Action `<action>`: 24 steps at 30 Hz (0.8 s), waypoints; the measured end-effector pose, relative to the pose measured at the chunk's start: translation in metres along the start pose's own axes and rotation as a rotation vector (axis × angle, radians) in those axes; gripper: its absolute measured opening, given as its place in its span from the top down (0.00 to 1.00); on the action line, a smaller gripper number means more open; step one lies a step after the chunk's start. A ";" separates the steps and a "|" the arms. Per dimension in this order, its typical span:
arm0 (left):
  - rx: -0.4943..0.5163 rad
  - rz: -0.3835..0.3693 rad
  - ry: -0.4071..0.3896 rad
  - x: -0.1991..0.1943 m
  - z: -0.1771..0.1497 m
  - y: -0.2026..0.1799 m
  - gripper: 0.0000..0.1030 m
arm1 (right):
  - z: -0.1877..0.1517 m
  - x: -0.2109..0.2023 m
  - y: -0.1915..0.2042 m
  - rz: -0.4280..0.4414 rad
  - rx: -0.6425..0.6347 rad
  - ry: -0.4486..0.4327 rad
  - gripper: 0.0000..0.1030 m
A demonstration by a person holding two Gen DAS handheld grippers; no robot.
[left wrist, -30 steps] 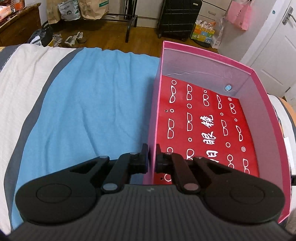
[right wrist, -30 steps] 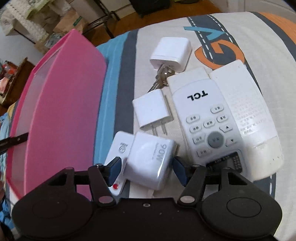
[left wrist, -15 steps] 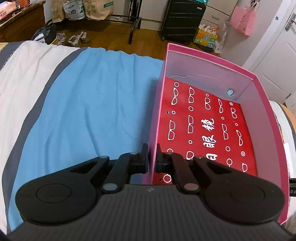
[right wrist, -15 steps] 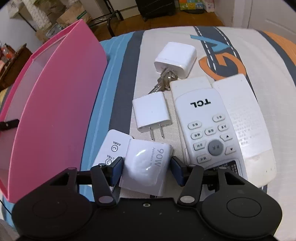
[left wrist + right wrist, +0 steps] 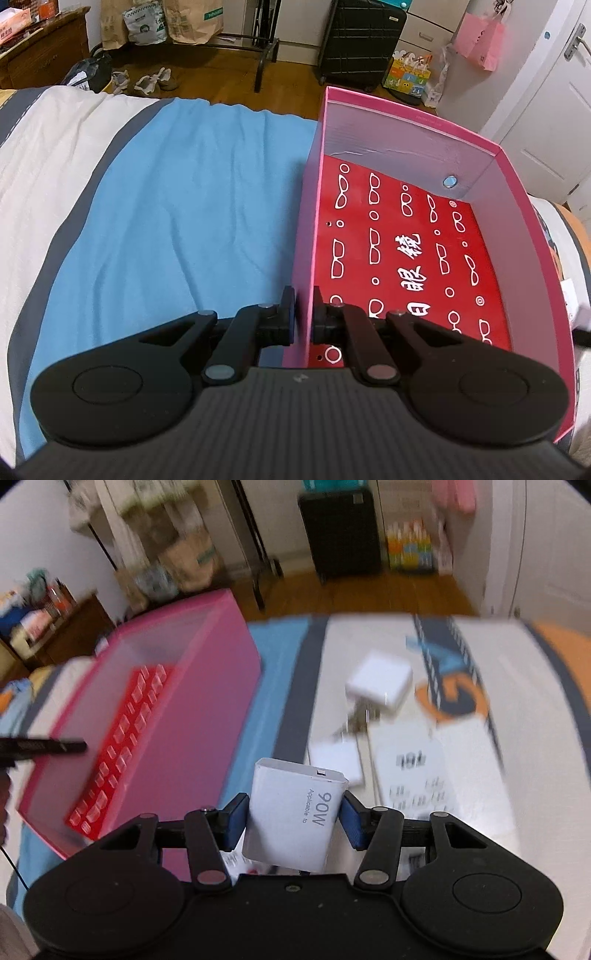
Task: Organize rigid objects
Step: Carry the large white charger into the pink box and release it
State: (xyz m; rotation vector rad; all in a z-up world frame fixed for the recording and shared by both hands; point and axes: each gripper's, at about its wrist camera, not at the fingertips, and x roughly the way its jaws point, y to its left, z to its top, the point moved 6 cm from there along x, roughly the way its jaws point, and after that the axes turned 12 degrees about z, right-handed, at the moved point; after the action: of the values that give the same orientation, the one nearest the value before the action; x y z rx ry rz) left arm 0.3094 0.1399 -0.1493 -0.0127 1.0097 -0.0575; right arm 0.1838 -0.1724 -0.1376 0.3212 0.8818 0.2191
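1. Pink box (image 5: pixel 417 127) w/ red glasses-print floor is my landmark; it sits on the bed (image 5: pixel 177 206), open top up and nothing inside it that I can see.
2. L gripper (image 5: pixel 303 317) straddles the box's near left wall, one finger outside, one inside, nearly shut on it. I judge that's to keep the box from sliding on soft bedding.
3. R gripper (image 5: pixel 291 821) pinches the white 90W charger (image 5: pixel 295 819), lifted clear of the bed, just right of the box.
4. Other chargers, keys and a remote (image 5: pixel 417 775) lie further right of the box, blurred.
5. Next, prob.: carry charger over the wall, drop inside.
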 end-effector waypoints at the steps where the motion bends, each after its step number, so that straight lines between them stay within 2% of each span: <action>1: 0.003 0.001 -0.002 -0.001 0.000 0.000 0.94 | 0.006 -0.009 0.006 0.011 -0.004 -0.028 0.44; 3: 0.011 0.006 -0.010 -0.003 0.000 -0.002 0.94 | 0.022 -0.021 0.019 0.068 0.005 -0.060 0.44; 6: 0.029 0.009 -0.019 -0.006 0.000 -0.003 0.94 | 0.046 -0.026 0.051 0.199 0.016 -0.075 0.44; 9: 0.041 0.001 -0.007 -0.007 -0.004 -0.005 0.94 | 0.064 -0.012 0.089 0.339 0.028 -0.033 0.44; 11: 0.053 -0.004 0.002 -0.005 -0.005 -0.004 0.94 | 0.068 0.013 0.108 0.385 0.041 0.021 0.44; 14: 0.050 -0.012 0.011 -0.004 -0.006 -0.002 0.94 | 0.066 0.063 0.124 0.367 0.071 0.117 0.44; 17: 0.027 -0.019 0.011 -0.003 -0.006 -0.001 0.93 | 0.065 0.120 0.124 0.345 0.160 0.215 0.44; 20: 0.010 -0.029 0.006 -0.001 -0.005 0.002 0.93 | 0.062 0.164 0.119 0.268 0.218 0.270 0.44; 24: 0.006 -0.044 0.001 0.003 -0.005 0.004 0.93 | 0.056 0.186 0.117 0.257 0.283 0.311 0.44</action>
State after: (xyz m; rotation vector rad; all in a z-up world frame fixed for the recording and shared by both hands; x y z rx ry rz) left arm 0.3071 0.1433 -0.1548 -0.0296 1.0098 -0.1005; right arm 0.3359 -0.0148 -0.1954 0.6788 1.1821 0.3900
